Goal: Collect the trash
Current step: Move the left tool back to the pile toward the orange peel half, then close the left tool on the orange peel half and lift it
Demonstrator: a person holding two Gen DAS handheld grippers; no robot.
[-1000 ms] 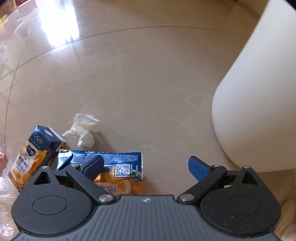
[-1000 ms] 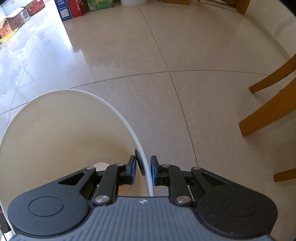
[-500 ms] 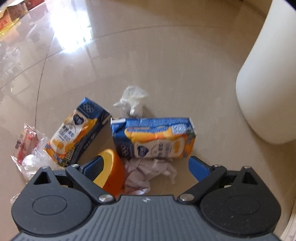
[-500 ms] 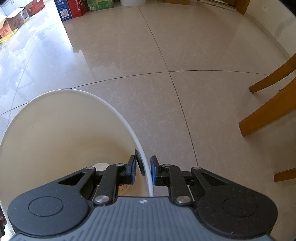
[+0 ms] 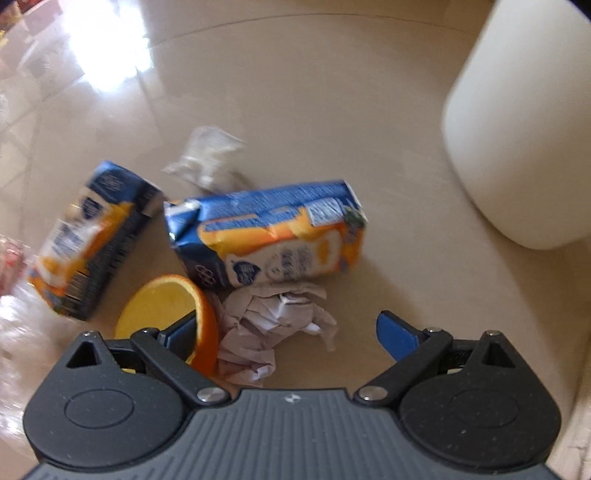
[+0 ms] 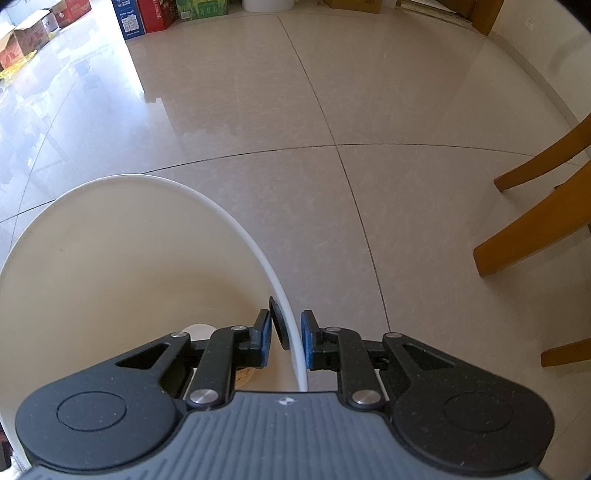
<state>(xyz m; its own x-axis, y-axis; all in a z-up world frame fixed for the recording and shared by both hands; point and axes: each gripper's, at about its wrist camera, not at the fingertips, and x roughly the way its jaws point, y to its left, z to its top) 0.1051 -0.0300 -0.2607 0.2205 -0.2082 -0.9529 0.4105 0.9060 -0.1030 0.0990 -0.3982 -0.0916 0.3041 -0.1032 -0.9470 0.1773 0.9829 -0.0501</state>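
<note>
In the left wrist view my left gripper (image 5: 284, 330) is open just above a crumpled grey paper wad (image 5: 275, 328) that lies between its fingers. An orange half (image 5: 168, 314) sits against the left finger. Beyond lie a blue-and-orange drink carton (image 5: 273, 240), a second carton (image 5: 88, 236) to its left, and a white tissue (image 5: 207, 162). The white trash bin (image 5: 521, 125) stands at the right. In the right wrist view my right gripper (image 6: 287, 338) is shut on the bin's white rim (image 6: 236, 225), one finger inside and one outside.
Clear plastic wrappers (image 5: 14, 321) lie at the far left edge of the left wrist view. Wooden chair legs (image 6: 532, 229) stand to the right of the bin. Cardboard boxes (image 6: 147, 14) line the far wall. The tiled floor (image 6: 332, 110) stretches open ahead.
The left gripper has pulled back and come lower over the trash pile, so the paper wad and orange half now sit between its open fingers. The right gripper has not moved.
</note>
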